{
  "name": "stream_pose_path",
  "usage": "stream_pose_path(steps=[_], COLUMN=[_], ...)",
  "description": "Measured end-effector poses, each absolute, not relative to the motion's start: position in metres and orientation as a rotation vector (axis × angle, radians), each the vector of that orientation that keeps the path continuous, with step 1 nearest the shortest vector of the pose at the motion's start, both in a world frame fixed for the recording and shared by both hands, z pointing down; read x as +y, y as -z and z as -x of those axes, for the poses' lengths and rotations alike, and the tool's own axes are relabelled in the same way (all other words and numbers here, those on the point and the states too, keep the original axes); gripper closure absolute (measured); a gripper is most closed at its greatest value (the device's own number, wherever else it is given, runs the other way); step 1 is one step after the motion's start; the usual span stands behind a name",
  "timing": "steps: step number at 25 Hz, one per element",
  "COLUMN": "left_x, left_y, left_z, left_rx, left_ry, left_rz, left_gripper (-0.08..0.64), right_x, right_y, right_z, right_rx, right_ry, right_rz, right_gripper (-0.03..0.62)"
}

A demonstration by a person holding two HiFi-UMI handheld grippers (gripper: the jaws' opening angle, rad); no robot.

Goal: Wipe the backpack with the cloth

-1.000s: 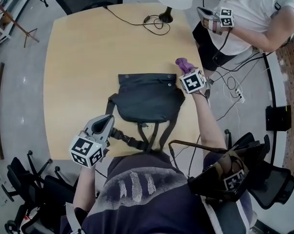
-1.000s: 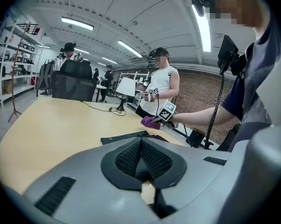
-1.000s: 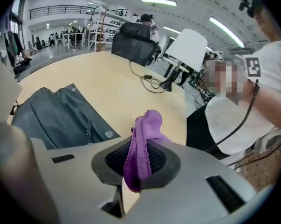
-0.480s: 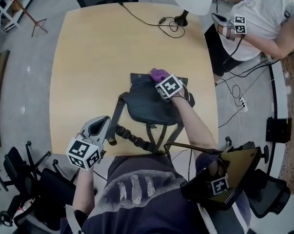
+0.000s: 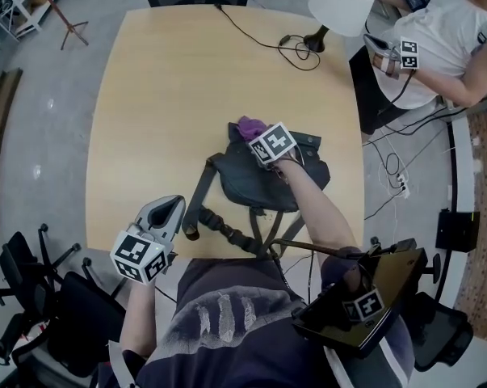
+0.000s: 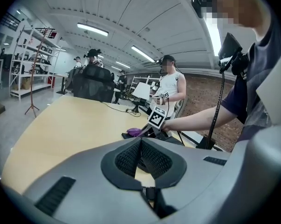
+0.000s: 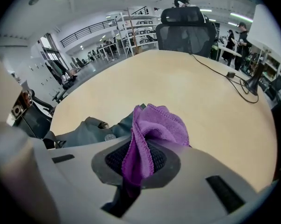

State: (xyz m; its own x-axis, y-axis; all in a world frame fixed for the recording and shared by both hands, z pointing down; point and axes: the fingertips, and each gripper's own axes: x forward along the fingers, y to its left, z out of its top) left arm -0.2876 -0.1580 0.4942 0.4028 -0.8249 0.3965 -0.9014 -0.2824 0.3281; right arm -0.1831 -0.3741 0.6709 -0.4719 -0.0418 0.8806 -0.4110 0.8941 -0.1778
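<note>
While the pale wooden table (image 5: pixel 162 95) serves as support, it carries:
- One dark grey fabric backpack (image 5: pixel 287 184), lying flat near the right edge, straps trailing toward the person.
- One crumpled purple microfibre cloth (image 7: pixel 156 125), pinched in the right tongs (image 7: pixel 139 158), at the backpack's far left corner.
- One left tongs (image 6: pixel 141 155), closed on nothing, at the near edge.
- One white-shaded lamp (image 5: pixel 342 5) and one black cable (image 5: pixel 255 31), far side.

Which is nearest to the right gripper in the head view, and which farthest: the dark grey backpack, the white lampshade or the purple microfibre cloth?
1. The purple microfibre cloth: clamped in the jaws of the right gripper, at its tip.
2. The dark grey backpack: directly beneath the gripper, mid-table.
3. The white lampshade: at the table's far right corner.
</note>
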Motion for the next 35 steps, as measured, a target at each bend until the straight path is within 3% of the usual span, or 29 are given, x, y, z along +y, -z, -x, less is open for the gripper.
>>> stream_pose_path(steps=[8, 16, 18, 24, 35], left_x=[-0.156, -0.16, -0.161, -0.164, -0.174], left_y=[-0.493, -0.49, -0.491, -0.491, -0.482], left_z=[0.297, 0.289, 0.285, 0.272, 0.255], left_rx=[-1.486, -1.459, -1.445, -1.406, -1.355], left_ry=[-0.205, -0.21, -0.217, -0.238, -0.263], left_rz=[-2.162, -2.187, -2.196, -2.228, -2.287], left_gripper=[0.55, 0.549, 0.549, 0.55, 0.549], right_x=[-0.341, -0.296, -0.29, -0.302, -0.325], right_y=[-0.646, -0.537, -0.559, -0.634, -0.639], right_z=[0.236, 0.271, 0.262, 0.199, 0.14], right_rx=[-2.175, -2.455, -2.381, -2.113, -2.052], right_ry=[-0.607, -1.308, -1.224, -0.501, -0.339], right_rz=[-0.112, 0.217, 0.134, -0.168, -0.295], right_gripper=[0.561, 0.561, 0.561, 0.561, 0.561])
